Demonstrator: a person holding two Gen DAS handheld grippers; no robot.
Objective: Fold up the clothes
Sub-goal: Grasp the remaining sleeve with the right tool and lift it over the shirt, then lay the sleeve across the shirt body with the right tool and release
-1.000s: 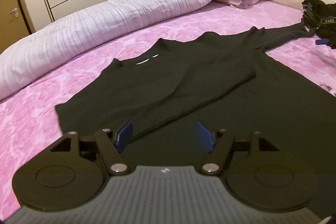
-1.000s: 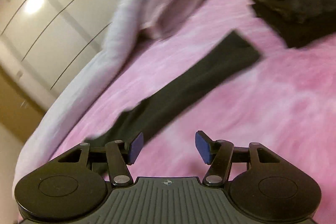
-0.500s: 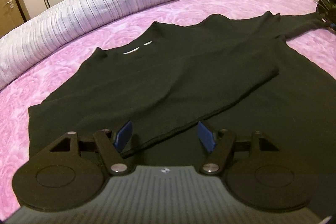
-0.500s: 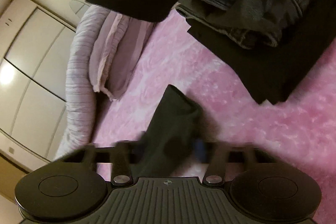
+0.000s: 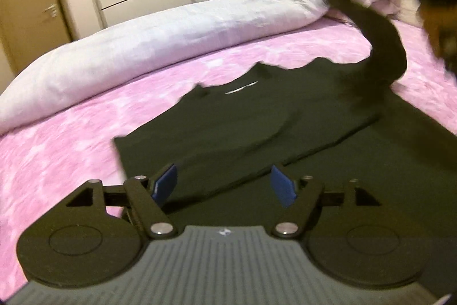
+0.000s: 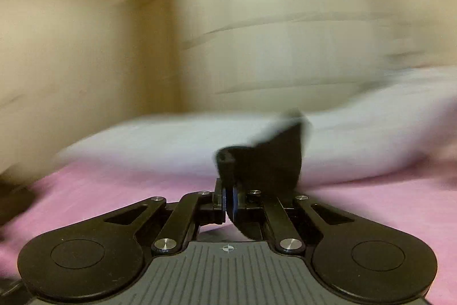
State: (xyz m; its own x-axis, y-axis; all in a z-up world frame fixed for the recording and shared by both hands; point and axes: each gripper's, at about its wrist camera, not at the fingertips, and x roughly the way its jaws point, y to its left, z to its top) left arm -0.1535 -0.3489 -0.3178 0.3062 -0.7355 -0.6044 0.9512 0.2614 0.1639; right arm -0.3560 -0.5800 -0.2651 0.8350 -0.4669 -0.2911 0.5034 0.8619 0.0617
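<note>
Black shirt (image 5: 257, 122) lies flat on bed (image 5: 71, 147). Right tool (image 6: 228, 200), clenched on the sleeve (image 5: 380, 36), holds it above the shirt's right side; left tool (image 5: 224, 185) gapes, empty.

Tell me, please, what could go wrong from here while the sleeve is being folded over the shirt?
1. The right gripper pinches only the cuff end of the sleeve, and its view is heavily blurred, suggesting a fast swing, so the fabric might slip free.
2. The left gripper hangs open above the black shirt, pinning nothing, so the pull may drag or rumple the already folded part.
</note>
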